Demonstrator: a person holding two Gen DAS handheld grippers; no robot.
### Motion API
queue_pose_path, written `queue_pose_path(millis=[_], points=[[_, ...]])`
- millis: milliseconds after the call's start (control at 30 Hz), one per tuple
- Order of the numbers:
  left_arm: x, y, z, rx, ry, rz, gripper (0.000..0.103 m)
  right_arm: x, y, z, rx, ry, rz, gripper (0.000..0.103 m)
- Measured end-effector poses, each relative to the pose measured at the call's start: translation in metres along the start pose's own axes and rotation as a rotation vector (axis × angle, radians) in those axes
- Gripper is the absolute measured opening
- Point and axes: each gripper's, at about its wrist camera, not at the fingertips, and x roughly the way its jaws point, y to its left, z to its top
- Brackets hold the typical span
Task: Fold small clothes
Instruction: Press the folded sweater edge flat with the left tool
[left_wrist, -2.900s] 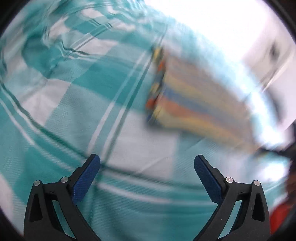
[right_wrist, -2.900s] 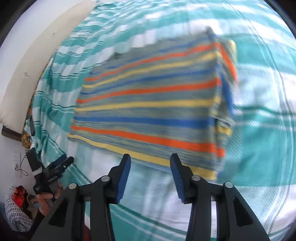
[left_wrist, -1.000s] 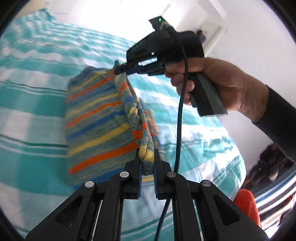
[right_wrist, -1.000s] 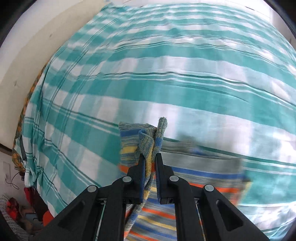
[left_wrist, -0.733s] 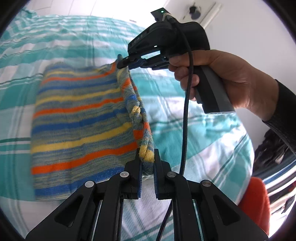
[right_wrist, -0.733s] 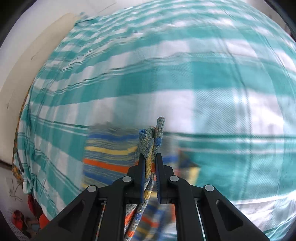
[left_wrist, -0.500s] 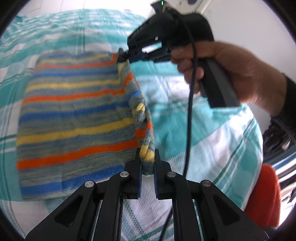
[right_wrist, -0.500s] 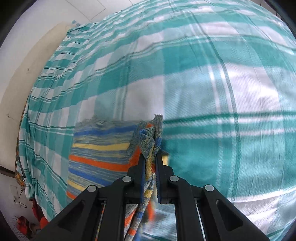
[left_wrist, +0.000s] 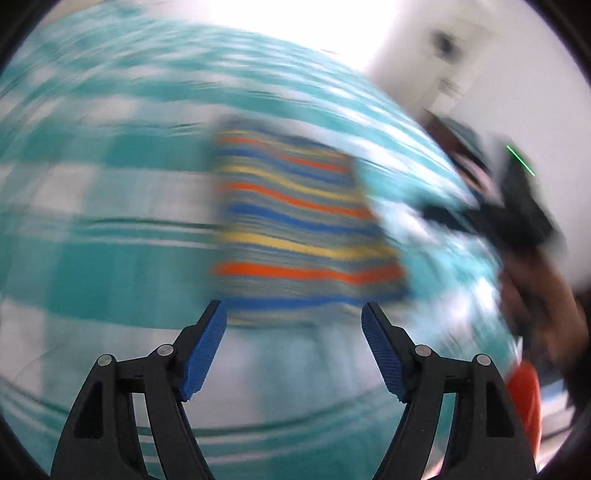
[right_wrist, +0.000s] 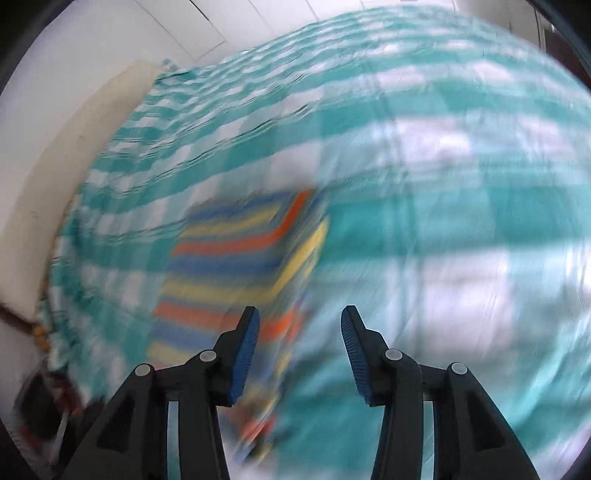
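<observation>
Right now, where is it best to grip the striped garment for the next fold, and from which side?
Probably the two corners of the striped garment's short right edge, coming from the right. It lies flat on the bedsheet, so pinch low. Left gripper and right gripper are opening with nothing between the jaws.

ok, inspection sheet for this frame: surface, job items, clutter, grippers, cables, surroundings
Surface: teal and white checked bedspread, blurred by motion.
Job's things: striped knit garment lying folded on the bedspread, free of both grippers.
Clutter: orange item at the bed's edge, too blurred to name.
Grippers: left gripper jaws opening, nothing between them; right gripper jaws opening, not pressing the garment.
Cables: nothing seen.
Surroundings: white wall; cream bed edge; person's hand on the right gripper's handle.
</observation>
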Motion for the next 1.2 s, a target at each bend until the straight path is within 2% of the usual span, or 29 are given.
queue_pose_path(millis=[67, 167, 200, 233, 267, 300, 367, 467, 500, 567, 667, 833, 933, 1067, 1133, 1200], points=[[0.009, 0.030, 0.009, -0.104, 0.011, 0.028, 0.077, -0.003, 0.008, -0.036, 0.038, 0.020, 0.077, 0.062], [0.035, 0.042, 0.017, -0.140, 0.094, 0.028, 0.077, 0.011, 0.016, -0.066, 0.052, 0.062, 0.086, 0.062], [0.043, 0.041, 0.018, -0.138, 0.119, 0.027, 0.071, 0.018, 0.016, -0.071, 0.057, 0.079, 0.075, 0.059], [0.047, 0.039, 0.018, -0.130, 0.134, 0.024, 0.044, 0.030, 0.014, -0.077, 0.074, 0.107, 0.058, 0.040], [0.050, 0.033, 0.018, -0.111, 0.148, -0.007, 0.017, 0.036, 0.012, -0.081, 0.084, 0.124, 0.046, 0.012], [0.051, 0.028, 0.018, -0.091, 0.173, -0.039, 0.007, 0.041, 0.010, -0.083, 0.101, 0.135, 0.039, 0.008], [0.038, 0.022, 0.019, -0.052, 0.125, -0.021, 0.006, 0.035, 0.006, -0.085, 0.160, 0.118, 0.085, 0.008], [0.038, 0.032, 0.016, -0.077, 0.138, -0.010, 0.006, 0.020, 0.003, -0.085, 0.206, 0.078, 0.169, 0.008], [0.044, 0.037, 0.014, -0.086, 0.155, -0.001, 0.007, 0.024, -0.002, -0.090, 0.225, 0.087, 0.170, 0.008], [0.055, 0.036, 0.010, -0.065, 0.174, 0.039, 0.007, 0.044, -0.010, -0.100, 0.212, 0.141, 0.118, 0.007], [0.052, 0.024, 0.011, 0.003, 0.159, 0.103, 0.009, 0.051, -0.016, -0.107, 0.203, 0.112, 0.126, 0.004], [0.047, 0.009, 0.011, 0.065, 0.144, 0.187, 0.020, 0.046, -0.012, -0.109, 0.135, 0.082, 0.105, 0.006], [0.044, 0.006, 0.008, 0.084, 0.130, 0.225, 0.028, 0.040, -0.009, -0.109, 0.114, 0.073, 0.102, 0.017], [0.036, 0.008, 0.006, 0.100, 0.129, 0.244, 0.032, 0.027, -0.001, -0.111, 0.069, 0.064, 0.091, 0.044], [0.034, 0.009, 0.005, 0.102, 0.132, 0.246, 0.032, 0.021, -0.001, -0.113, 0.048, 0.061, 0.074, 0.049], [0.033, 0.009, 0.004, 0.103, 0.133, 0.252, 0.033, 0.015, -0.002, -0.115, 0.034, 0.061, 0.056, 0.049]])
